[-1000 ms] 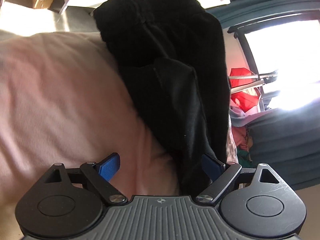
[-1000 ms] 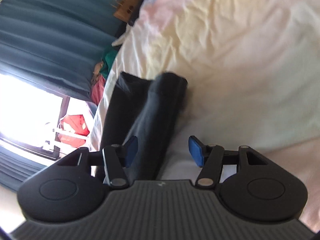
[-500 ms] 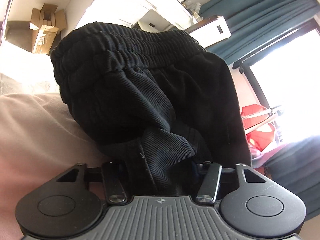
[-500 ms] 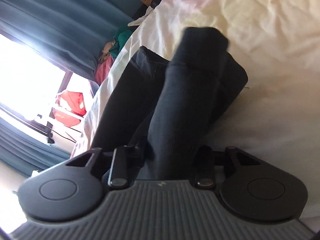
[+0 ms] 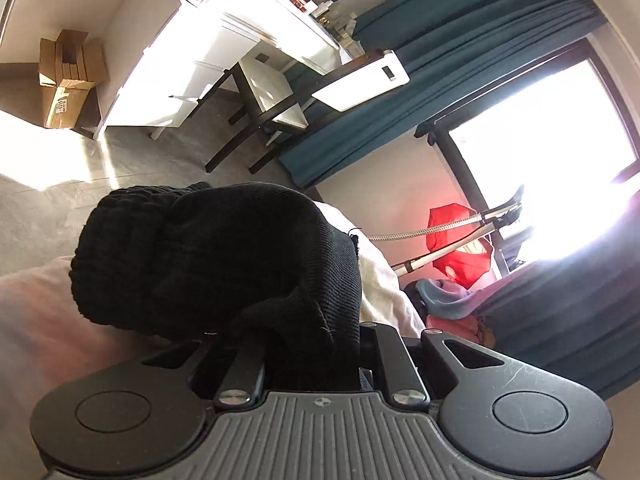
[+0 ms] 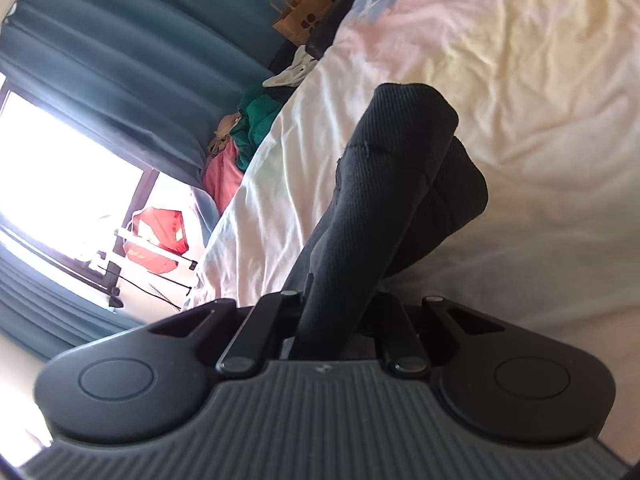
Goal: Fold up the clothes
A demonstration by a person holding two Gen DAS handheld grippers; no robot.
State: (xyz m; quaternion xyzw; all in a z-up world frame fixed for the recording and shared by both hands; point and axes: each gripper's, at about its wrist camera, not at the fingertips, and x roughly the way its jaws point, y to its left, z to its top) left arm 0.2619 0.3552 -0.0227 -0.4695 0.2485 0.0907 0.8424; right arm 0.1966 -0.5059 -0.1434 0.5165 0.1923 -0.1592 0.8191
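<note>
Black ribbed trousers [image 5: 224, 256], pale pink-and-cream bedsheet [image 6: 500, 60], teal curtains [image 5: 460, 40].

Both wrist cams close over bed [image 6: 520, 80], sharing window [image 5: 540, 132].

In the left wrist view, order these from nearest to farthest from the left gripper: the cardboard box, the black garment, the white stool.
1. black garment: clamped in the left gripper, draping forward.
2. white stool: on the floor, upper centre.
3. cardboard box: against the far wall, upper left.
</note>
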